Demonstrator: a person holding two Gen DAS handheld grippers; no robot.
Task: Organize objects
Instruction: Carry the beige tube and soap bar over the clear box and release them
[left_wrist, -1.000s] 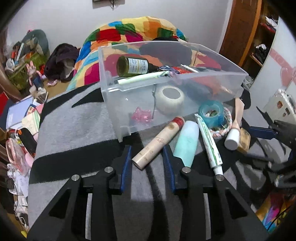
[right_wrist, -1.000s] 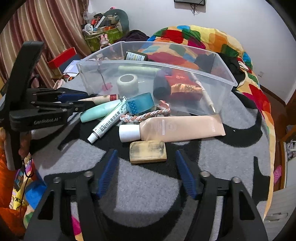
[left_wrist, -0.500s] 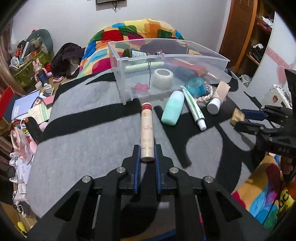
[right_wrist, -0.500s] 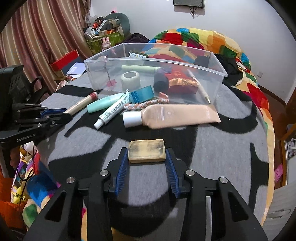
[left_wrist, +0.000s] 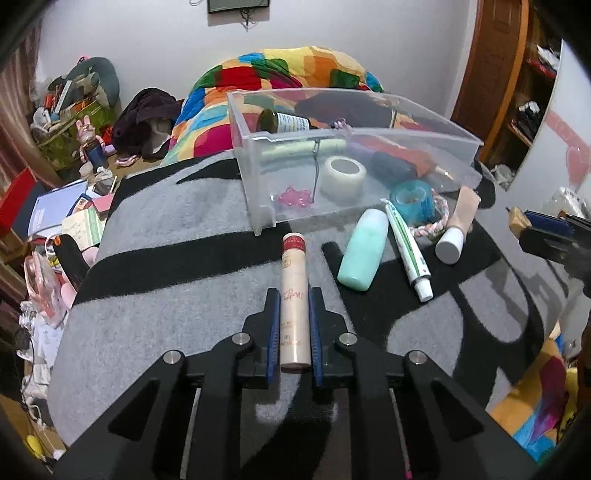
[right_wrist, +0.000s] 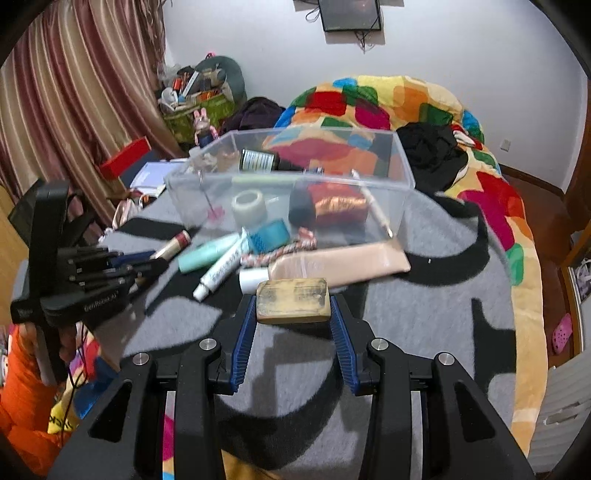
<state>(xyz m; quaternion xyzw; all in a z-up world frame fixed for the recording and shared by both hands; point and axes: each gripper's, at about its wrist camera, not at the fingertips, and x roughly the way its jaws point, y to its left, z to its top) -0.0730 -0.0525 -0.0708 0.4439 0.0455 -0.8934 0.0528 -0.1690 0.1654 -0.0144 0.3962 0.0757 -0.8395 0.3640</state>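
Observation:
My left gripper (left_wrist: 294, 295) is shut on a beige tube with a red cap (left_wrist: 293, 295) and holds it above the grey blanket (left_wrist: 177, 288); the tube also shows in the right wrist view (right_wrist: 173, 244). My right gripper (right_wrist: 293, 301) is shut on a tan soap bar (right_wrist: 293, 301), lifted off the blanket. A clear plastic bin (left_wrist: 413, 127) stands ahead holding a brown bottle (left_wrist: 282, 122), a tape roll (left_wrist: 343, 177) and other items. In front of it lie a mint bottle (left_wrist: 364, 254), a white toothpaste tube (left_wrist: 406, 247), a blue tape roll (left_wrist: 412, 197) and a peach tube (right_wrist: 340, 262).
A colourful quilt (right_wrist: 369, 107) is heaped behind the bin. Clutter, books and bags cover the floor at the left (left_wrist: 62, 206). A striped curtain (right_wrist: 66, 92) hangs at the left and a wooden door (left_wrist: 491, 66) stands at the right.
Both grippers closed, the left on the beige tube and the right on the soap bar, then lifted and drew back from the bin.

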